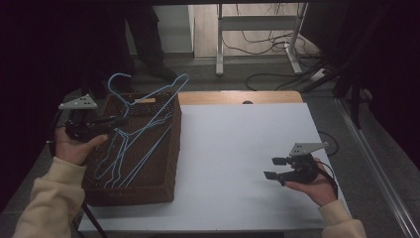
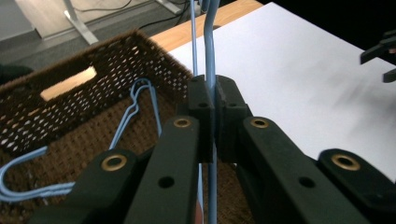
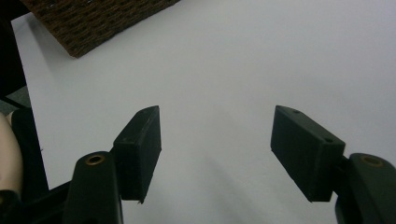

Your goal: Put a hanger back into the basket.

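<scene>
A brown wicker basket stands on the left part of the white table and holds several light blue wire hangers. My left gripper is over the basket's left rim, shut on the wire of one blue hanger that rises tilted above the far rim. In the left gripper view the blue hanger runs up between the pressed pads of my left gripper. My right gripper hovers low over the table's right side, open with nothing between its fingers; my right gripper shows its pads far apart.
The basket has a handle slot in its far wall. A strip of wooden tabletop shows behind the white sheet. On the floor beyond stand a metal table frame and cables. A person's legs are behind the basket.
</scene>
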Available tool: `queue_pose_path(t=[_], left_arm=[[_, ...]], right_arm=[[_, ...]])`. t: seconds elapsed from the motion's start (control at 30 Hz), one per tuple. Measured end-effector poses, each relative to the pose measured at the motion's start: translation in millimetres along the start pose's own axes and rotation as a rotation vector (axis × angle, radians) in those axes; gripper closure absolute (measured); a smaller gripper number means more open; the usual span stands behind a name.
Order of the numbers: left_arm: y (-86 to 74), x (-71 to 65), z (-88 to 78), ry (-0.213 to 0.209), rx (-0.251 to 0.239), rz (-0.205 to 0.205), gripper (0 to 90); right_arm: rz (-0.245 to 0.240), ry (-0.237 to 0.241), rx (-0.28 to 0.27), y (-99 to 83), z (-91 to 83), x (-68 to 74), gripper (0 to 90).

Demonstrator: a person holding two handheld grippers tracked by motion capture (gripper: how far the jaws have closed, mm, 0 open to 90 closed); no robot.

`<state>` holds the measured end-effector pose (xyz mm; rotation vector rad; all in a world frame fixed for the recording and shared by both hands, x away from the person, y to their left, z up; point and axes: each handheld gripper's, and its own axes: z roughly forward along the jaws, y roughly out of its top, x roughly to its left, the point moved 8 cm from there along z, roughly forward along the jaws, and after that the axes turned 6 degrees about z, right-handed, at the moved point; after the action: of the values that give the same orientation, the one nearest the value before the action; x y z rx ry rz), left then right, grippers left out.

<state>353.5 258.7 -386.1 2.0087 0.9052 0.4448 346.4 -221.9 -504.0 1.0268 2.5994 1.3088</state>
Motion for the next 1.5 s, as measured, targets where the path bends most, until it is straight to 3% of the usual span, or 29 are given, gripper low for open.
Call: queue_pose_path(t=[0.63,1.17,1.27,1.5], left_arm=[[-39.6,24.8,10.6,0.041,0.052,-0.091,87.0],[-66.6,22.2,32.3,0.037,0.132,-0.136,87.0],[-70.6,25.0,31.1,0.042,0.120,-0.159,87.0],[-80.4,23.3,29.3,0.030,0.142,-0.153,87.0]], right_arm=[[-0.004,-0.007,0.002,-1.0,-0.1,-0.3,33.3],[-0.006,-0.007,0.002,-1.4,0.2,0.4,33.1],[-0.005,-0.008,0.003,-1.7,0.2,-0.2,33.1],[-0.006,-0.009,0.005,-2.4,0.3,0.5,33.1]])
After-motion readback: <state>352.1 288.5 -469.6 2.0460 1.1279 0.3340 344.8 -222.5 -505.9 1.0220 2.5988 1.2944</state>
